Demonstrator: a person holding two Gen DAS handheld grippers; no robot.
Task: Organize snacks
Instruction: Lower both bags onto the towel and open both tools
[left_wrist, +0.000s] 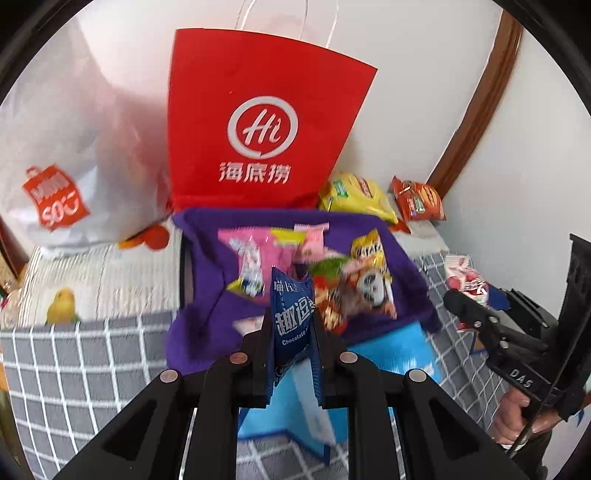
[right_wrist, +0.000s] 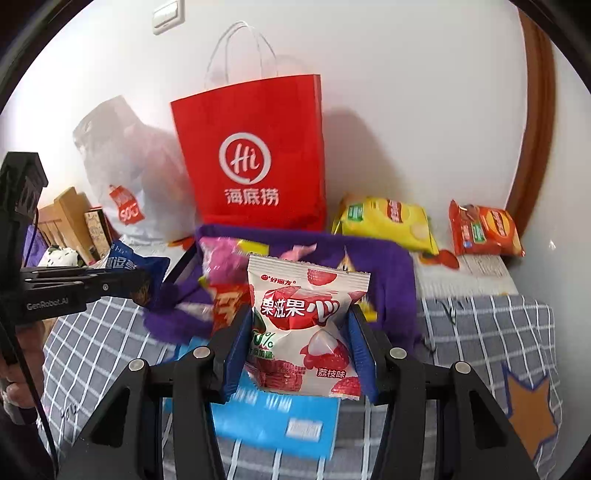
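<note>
Both hand-held grippers, left (left_wrist: 291, 332) and right (right_wrist: 299, 332), angle downward, each clamping a snack packet.

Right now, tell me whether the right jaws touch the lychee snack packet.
Touching. The right wrist view shows the right gripper with both blue pads pressed against the lychee snack packet.

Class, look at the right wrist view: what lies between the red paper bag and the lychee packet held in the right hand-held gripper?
The purple cloth with loose snack packets on it.
</note>
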